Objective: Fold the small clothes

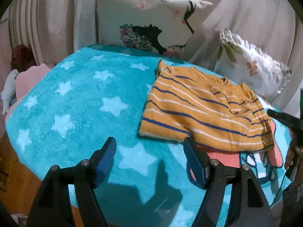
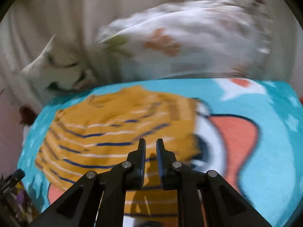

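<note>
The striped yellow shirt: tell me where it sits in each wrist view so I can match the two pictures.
Left wrist view: the striped yellow shirt lies right of centre on the teal star blanket, beyond the open left gripper.
Right wrist view: it fills the left-centre, blurred, under the right gripper, whose fingers stand nearly together.
Shared landmark: the white floral pillow behind the shirt.
</note>
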Demonstrator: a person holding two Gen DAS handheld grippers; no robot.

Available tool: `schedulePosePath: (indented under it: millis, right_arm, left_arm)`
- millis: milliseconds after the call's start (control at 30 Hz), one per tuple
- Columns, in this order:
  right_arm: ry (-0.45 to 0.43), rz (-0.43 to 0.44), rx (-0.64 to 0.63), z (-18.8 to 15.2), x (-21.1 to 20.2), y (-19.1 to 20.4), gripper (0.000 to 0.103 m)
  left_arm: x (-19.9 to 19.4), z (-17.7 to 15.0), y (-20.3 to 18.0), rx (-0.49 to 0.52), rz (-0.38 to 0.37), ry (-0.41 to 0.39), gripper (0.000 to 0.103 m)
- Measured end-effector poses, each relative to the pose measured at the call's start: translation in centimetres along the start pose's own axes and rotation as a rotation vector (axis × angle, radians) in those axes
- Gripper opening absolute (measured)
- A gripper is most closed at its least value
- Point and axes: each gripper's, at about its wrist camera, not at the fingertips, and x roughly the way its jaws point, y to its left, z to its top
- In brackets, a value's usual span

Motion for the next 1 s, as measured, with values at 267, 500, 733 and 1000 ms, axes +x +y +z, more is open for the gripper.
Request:
schedulePosePath:
  millis: [267,500,733,1000]
  right_arm:
    - [0.063,-0.155,-0.079,-1.1,4.5,-0.4,0.006]
    - [-0.016,-0.175,-0.069,-0.5,0.5,0.0,0.019]
    - [0.001,-0.126,-0.127,-1.2,1.4,3.3,0.029]
    - [0.053,-0.211,-0.185,-3.7,3.7,4.7,0.044]
  left_arm:
    - [1.1,-1.0,-1.9,0.082,0.093,0.011,0.073]
    - [1.5,-1.4,-2.9,0.128,0.124,0.01,0.074]
    - [1.4,-1.8,-3.5,0.149,0.138,0.009,0.075]
    - [1.3,-2.0,-3.5,0.145,0.141,0.019,0.076]
